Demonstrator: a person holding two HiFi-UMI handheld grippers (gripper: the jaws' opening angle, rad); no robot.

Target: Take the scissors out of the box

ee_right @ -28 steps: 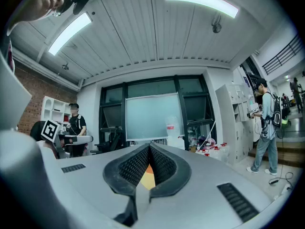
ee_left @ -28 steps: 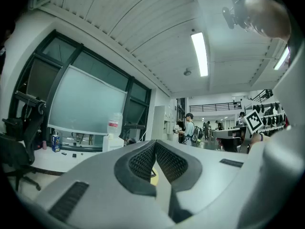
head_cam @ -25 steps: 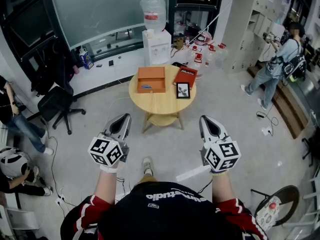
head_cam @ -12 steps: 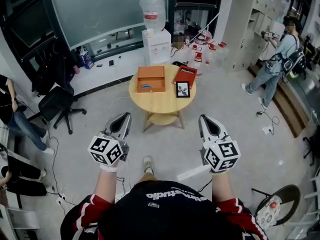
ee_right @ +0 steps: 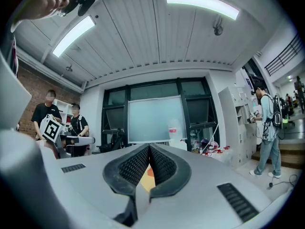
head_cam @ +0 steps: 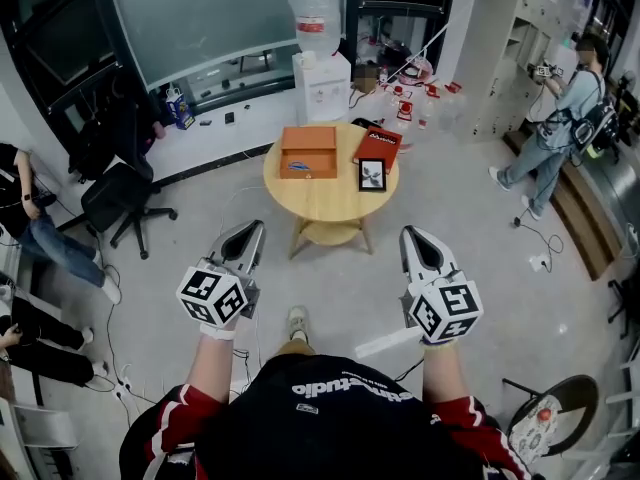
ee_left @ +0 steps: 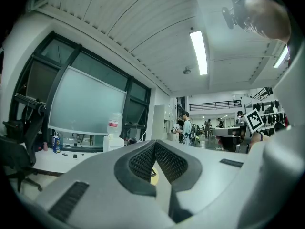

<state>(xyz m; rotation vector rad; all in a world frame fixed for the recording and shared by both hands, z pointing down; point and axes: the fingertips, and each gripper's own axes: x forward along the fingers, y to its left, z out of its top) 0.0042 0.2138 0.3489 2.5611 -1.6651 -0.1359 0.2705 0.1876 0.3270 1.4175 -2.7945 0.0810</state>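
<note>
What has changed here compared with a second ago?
Very little. The whole view slid slightly, so the round wooden table sits a touch higher and further right. The left hand-held gripper and the right hand-held gripper stay shut and empty. The orange rectangular box stays untouched.

box left on table | book right | frame before book

The round table is pale yellow wood. The box is orange with a small blue patch. A red cover and a black frame are there too. The left claw and right claw are light grey with black dotted pads and black-and-white square marks.
</note>
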